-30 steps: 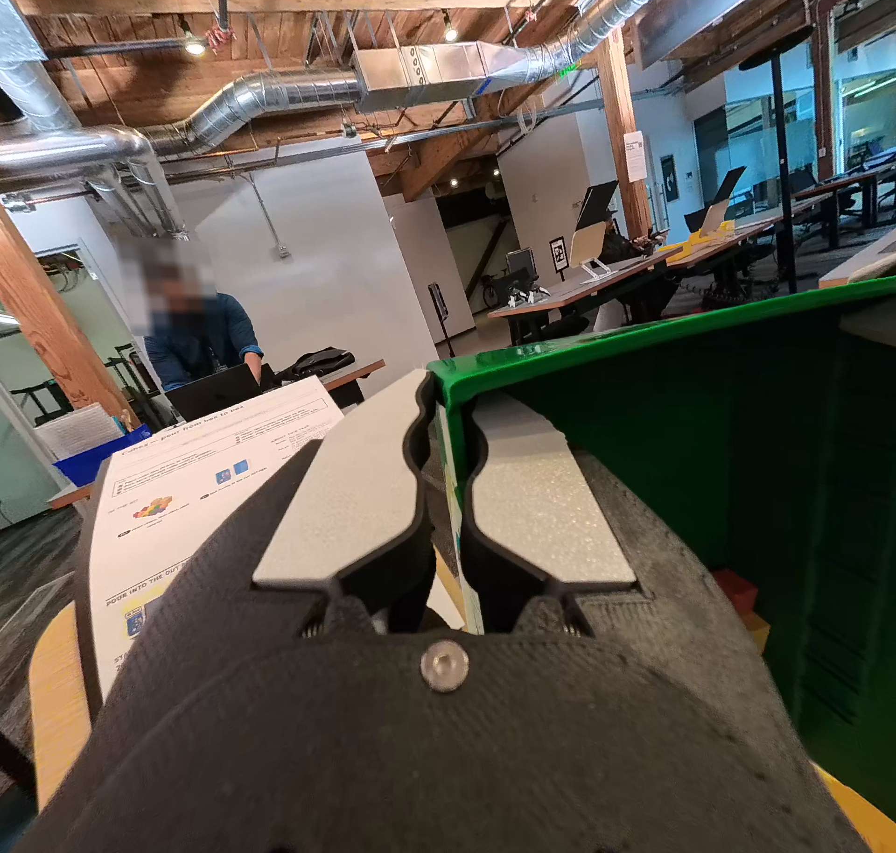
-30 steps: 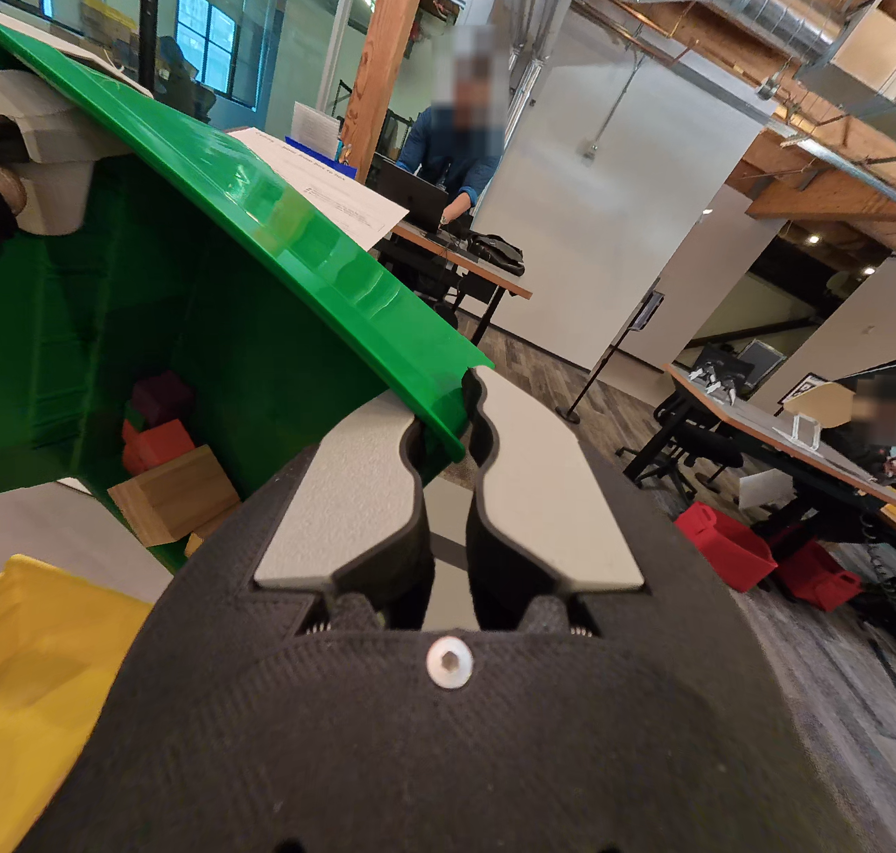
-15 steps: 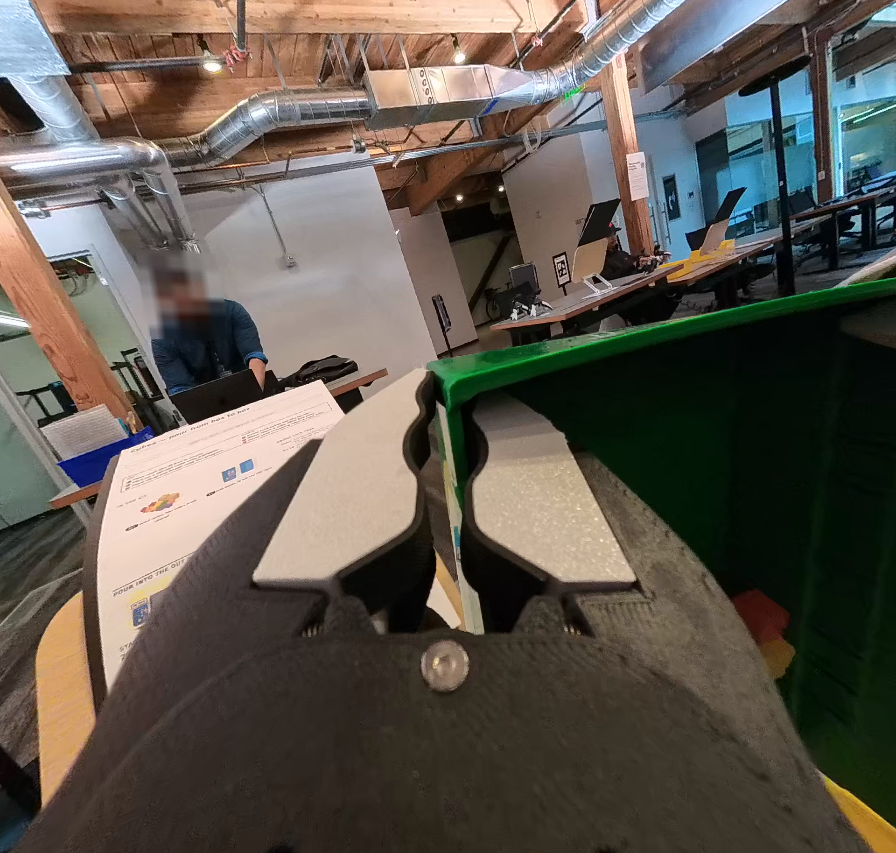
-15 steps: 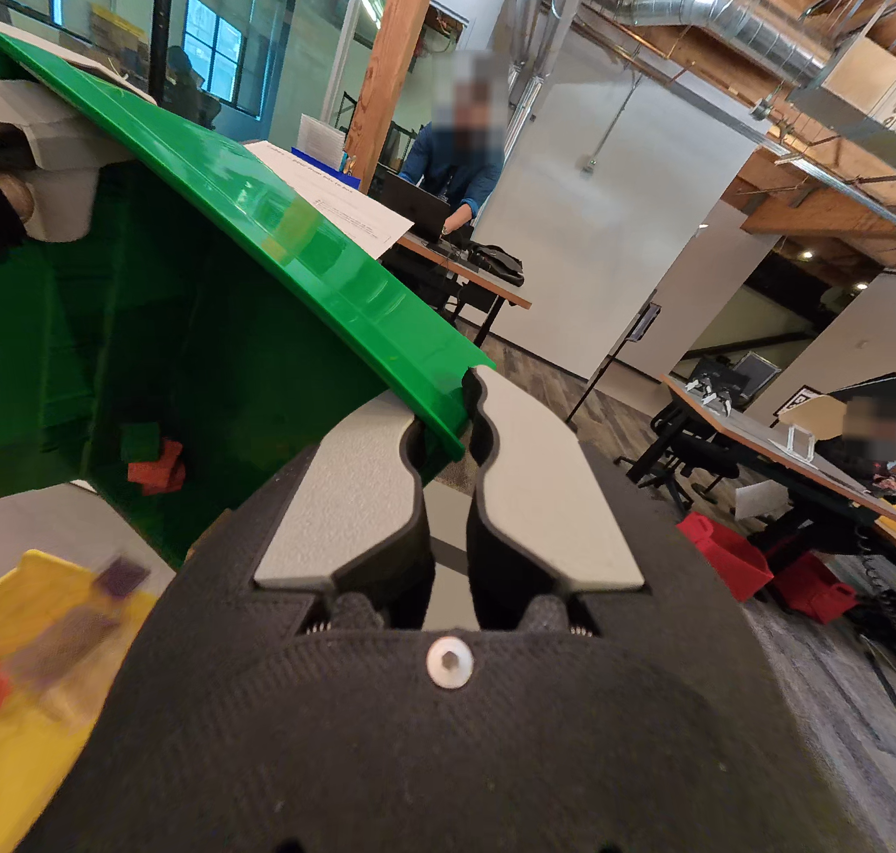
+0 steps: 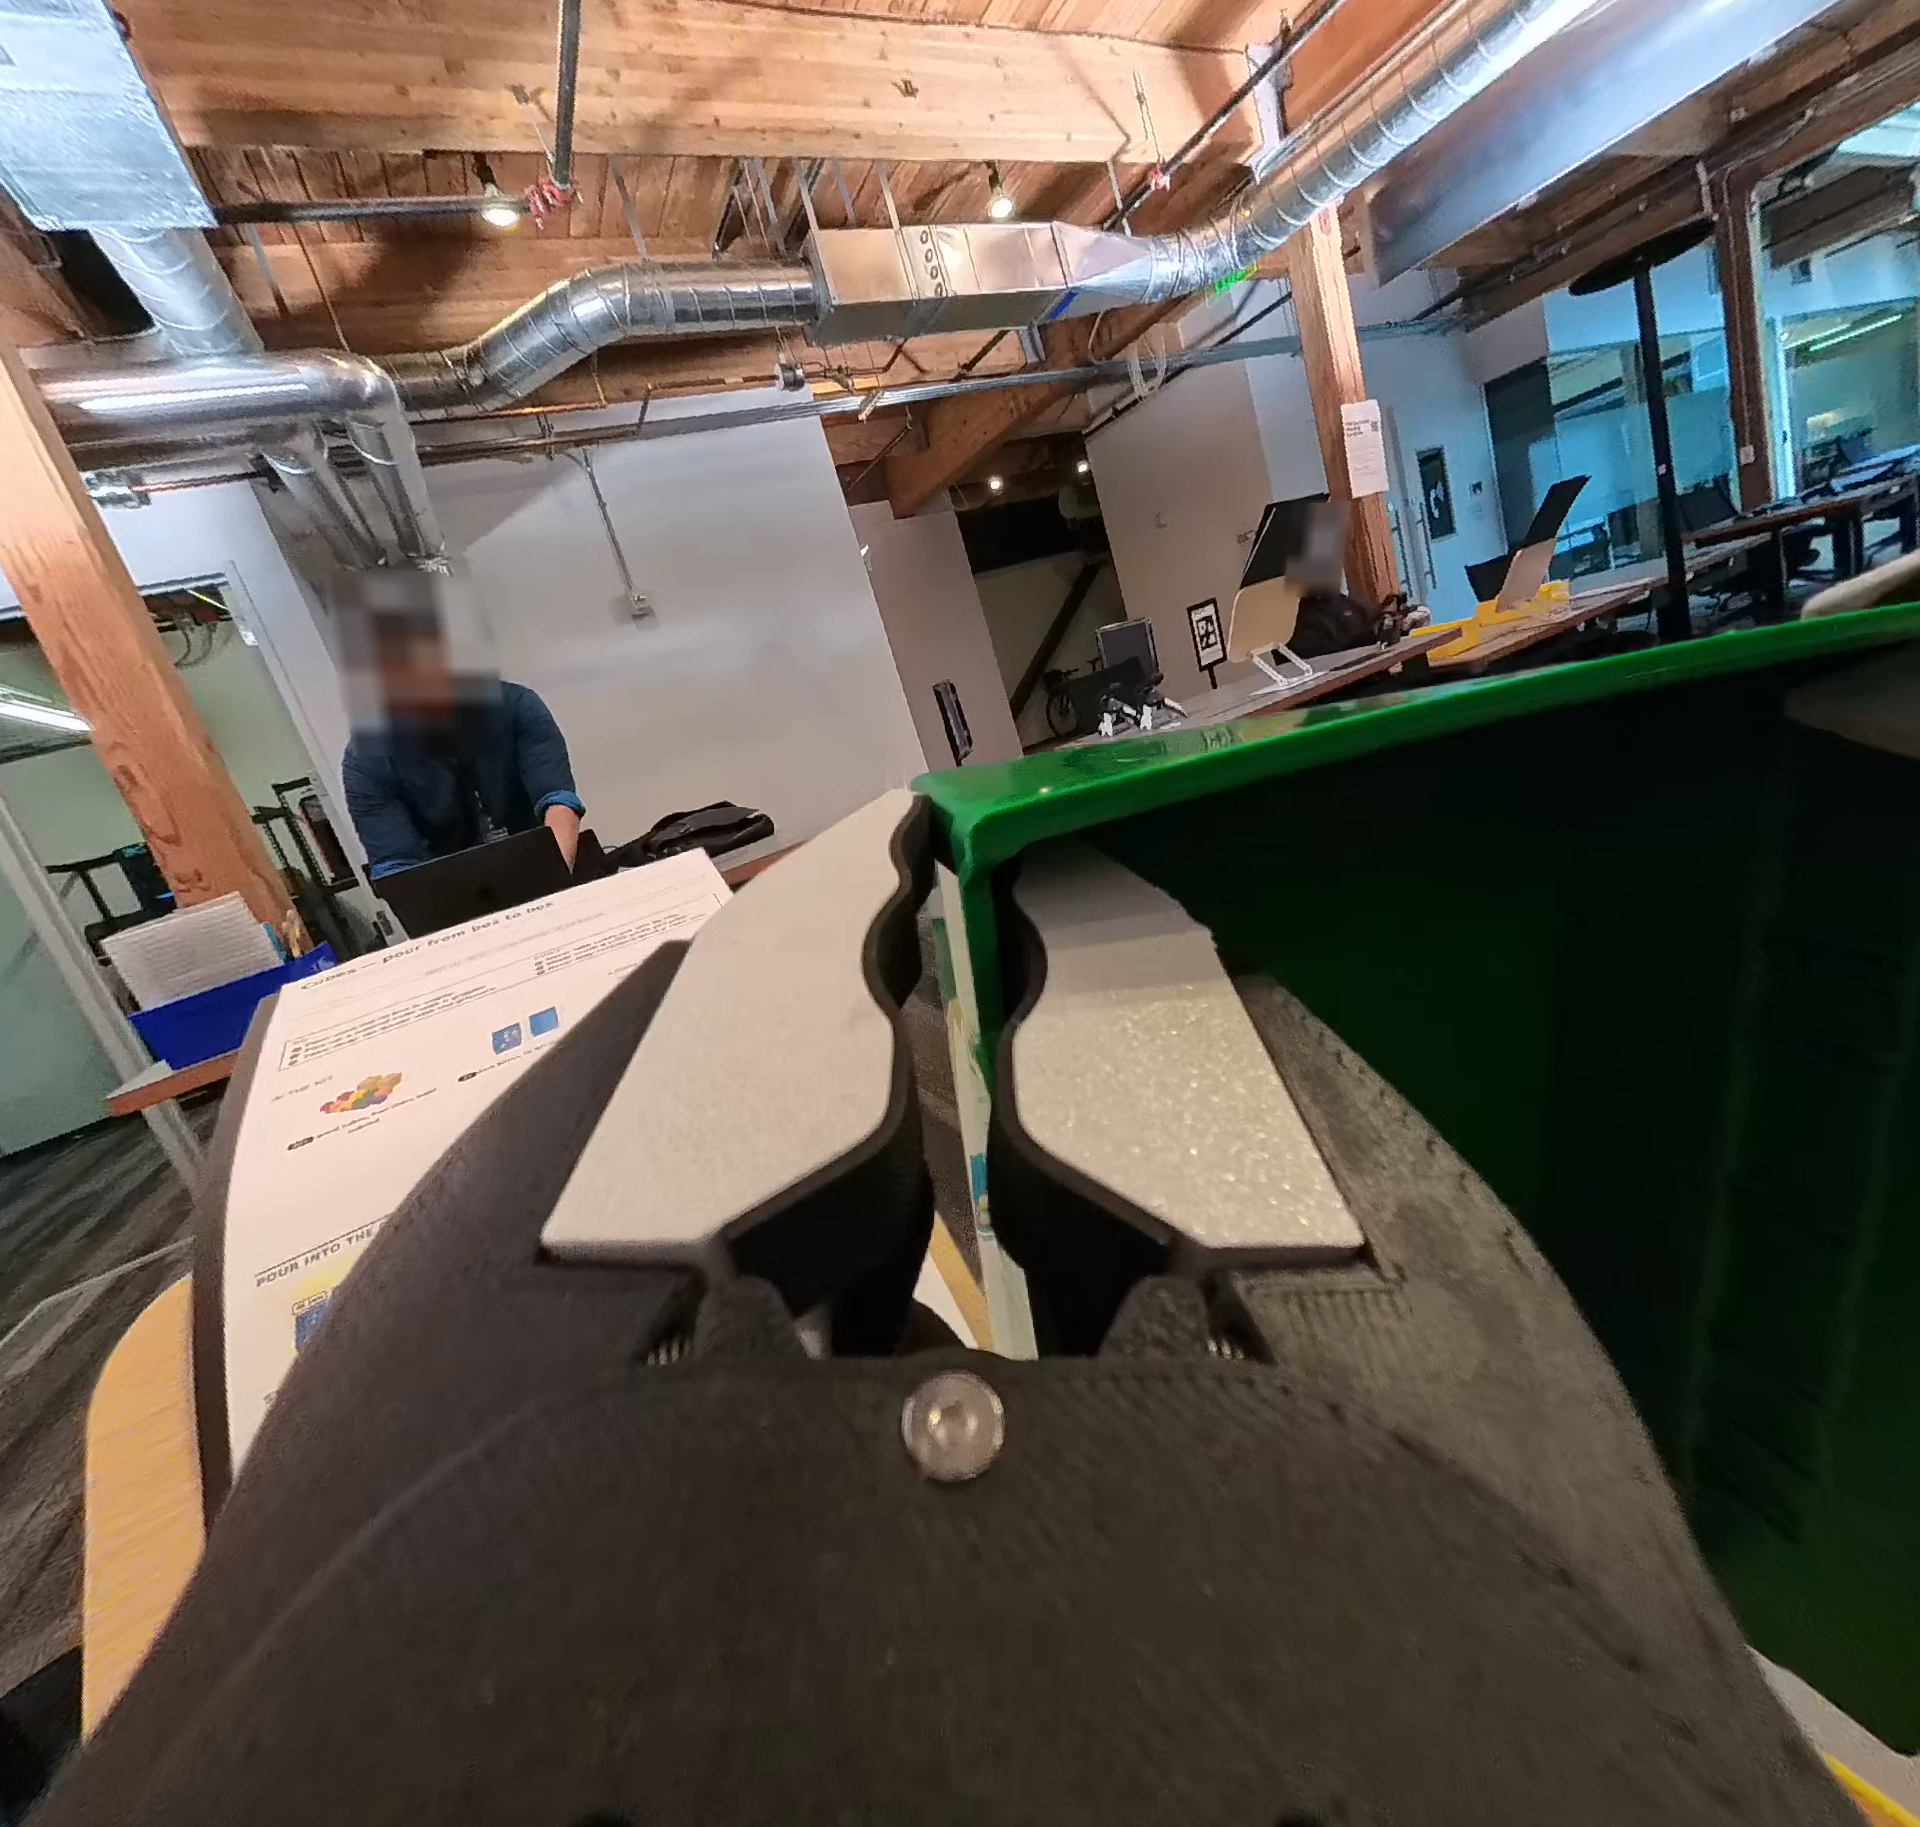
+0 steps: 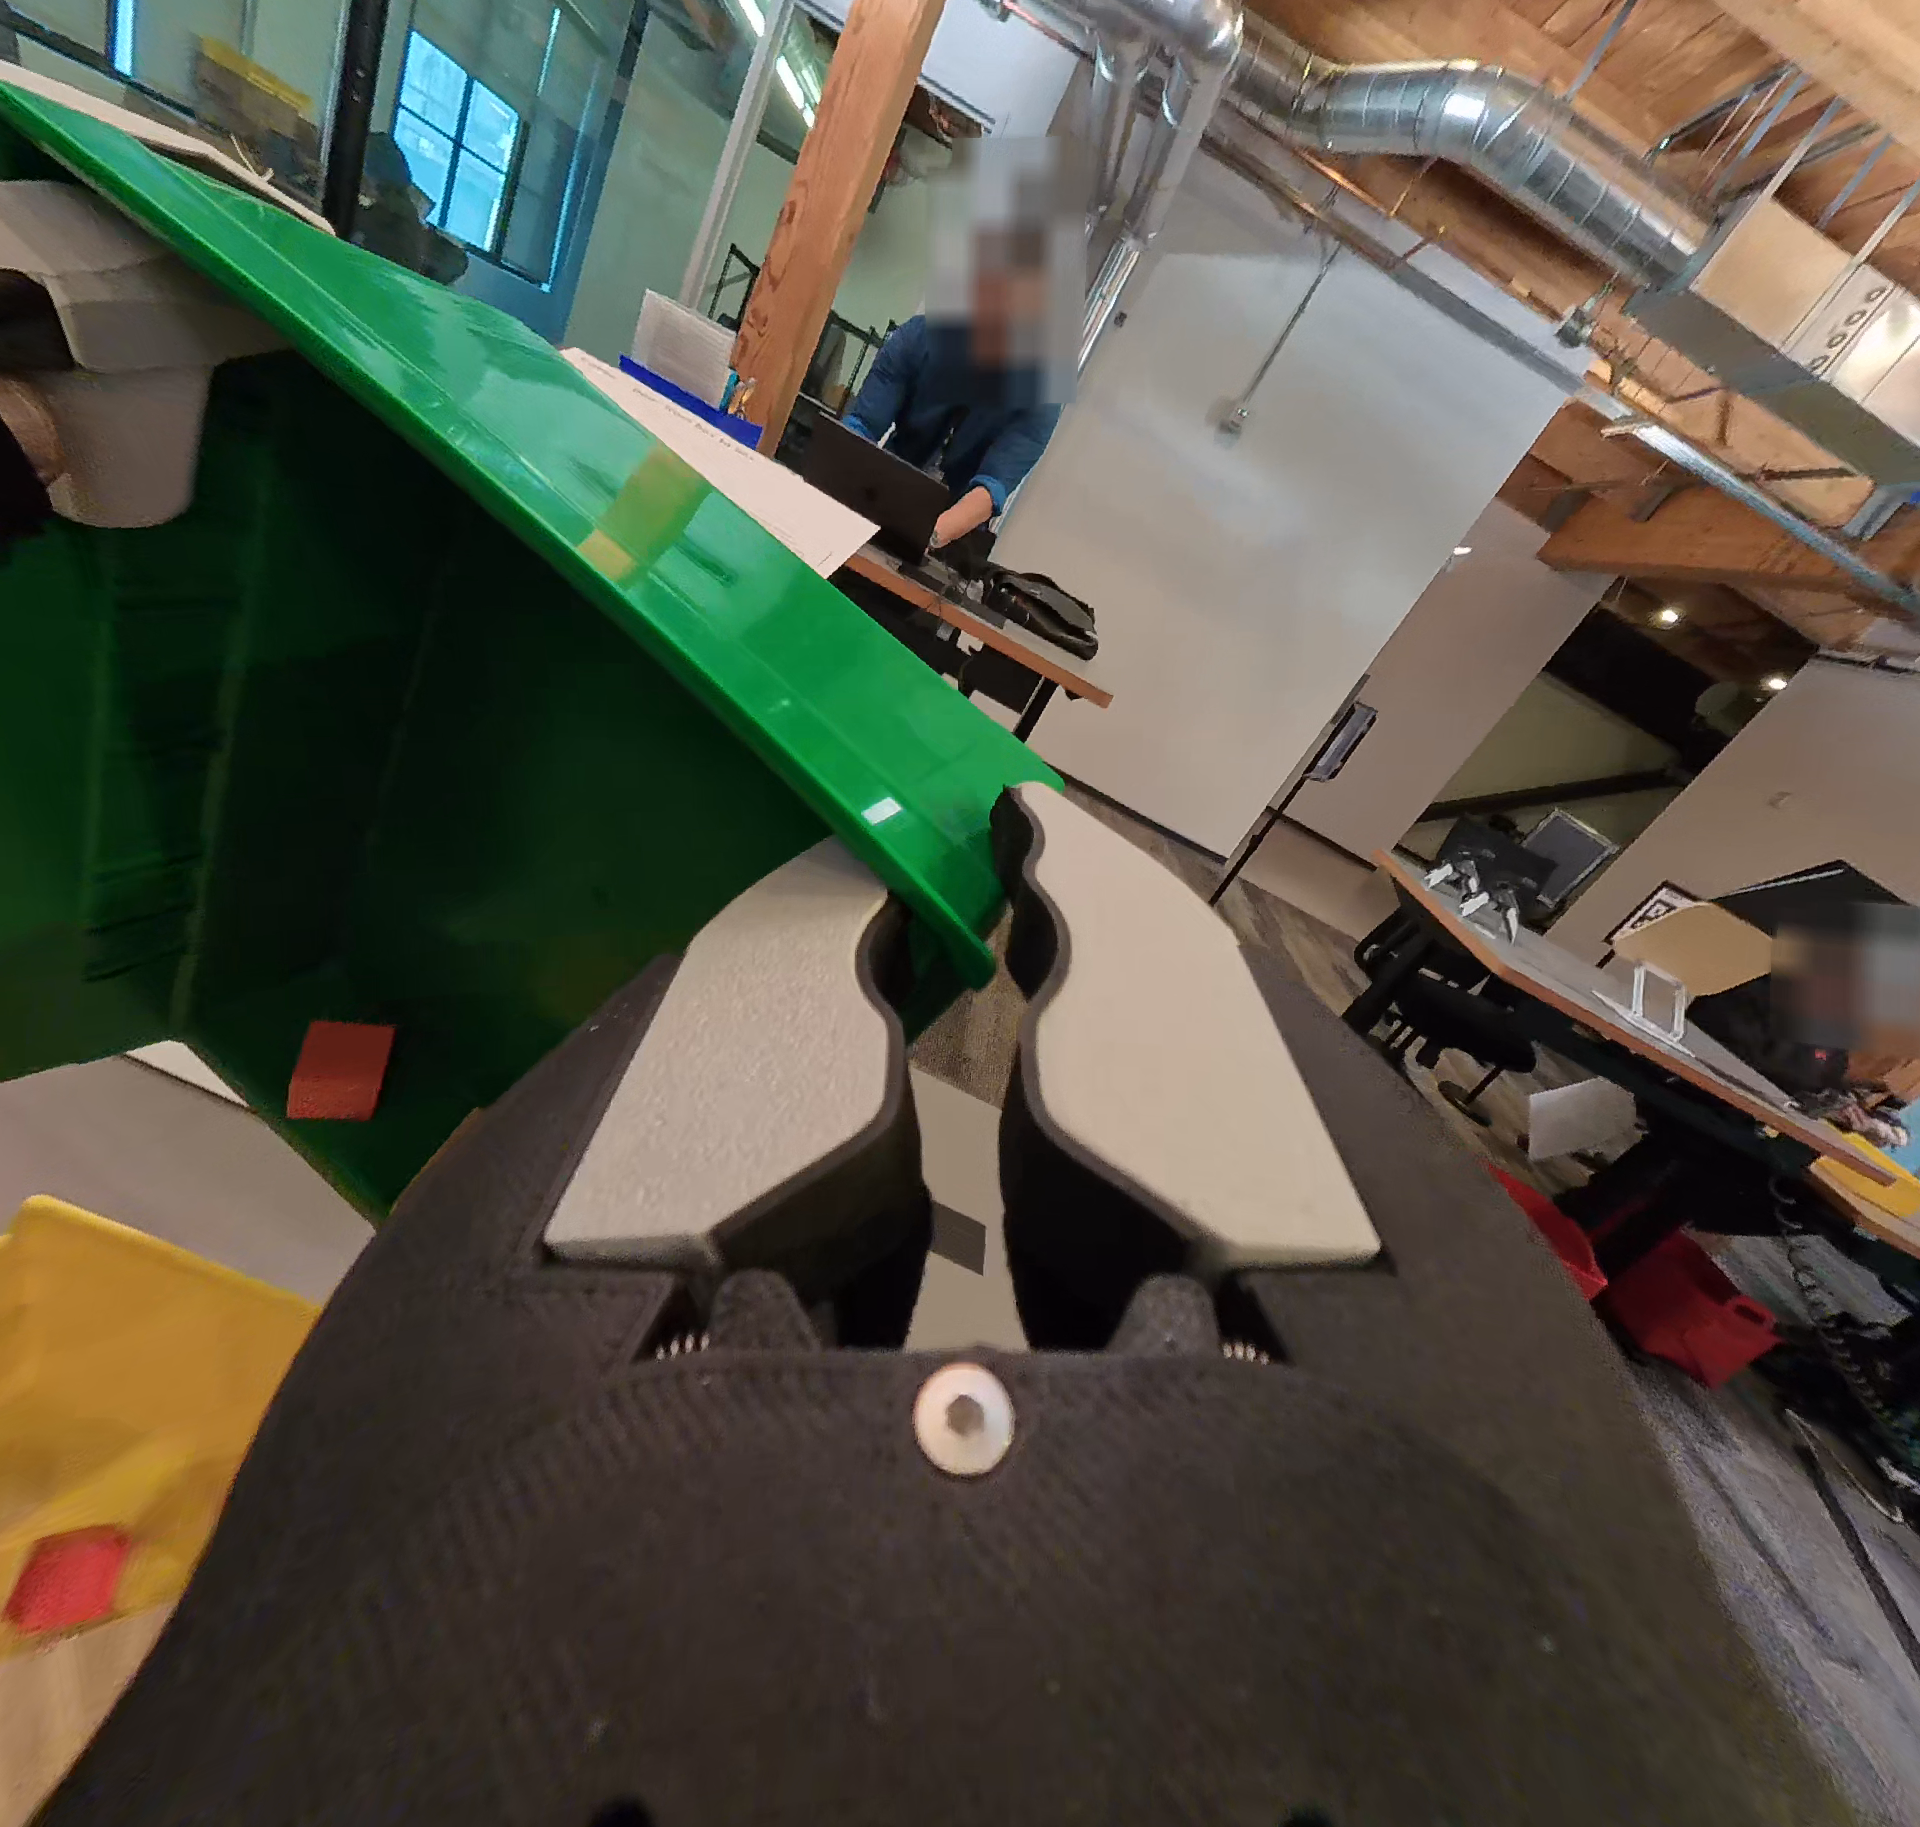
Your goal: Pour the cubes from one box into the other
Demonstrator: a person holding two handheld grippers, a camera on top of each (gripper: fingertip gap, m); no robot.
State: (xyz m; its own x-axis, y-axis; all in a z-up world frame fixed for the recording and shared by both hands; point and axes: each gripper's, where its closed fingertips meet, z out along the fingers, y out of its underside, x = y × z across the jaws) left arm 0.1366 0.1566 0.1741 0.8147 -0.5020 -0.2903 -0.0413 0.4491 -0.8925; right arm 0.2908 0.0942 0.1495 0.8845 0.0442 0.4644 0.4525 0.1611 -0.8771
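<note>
We see the green box [image 6: 436, 697] tipped up and held in the air, its open mouth turned down toward the yellow box [image 6: 114, 1362] below it; the inside walls are dark green and ribbed, the rim glossy. One red cube [image 6: 340, 1071] shows against the lower edge of the green box's inside wall, and another red cube [image 6: 68, 1580], blurred, lies within the yellow box at the bottom left of the right wrist view. The grey table [image 6: 156, 1143] shows between the two boxes.

Our left claw [image 5: 961, 930] is pressed together on one end wall of the green box [image 5: 1507, 998], one finger outside and one inside, with the rim just above the tips. Our right claw [image 6: 971, 904] pinches the rim at the opposite end in the same way, and from there the left claw's pale fingers [image 6: 114, 395] show at the far upper end of the box. Both point upward toward the ceiling. A printed sheet [image 5: 416, 1050] stands just left of the left claw.
</note>
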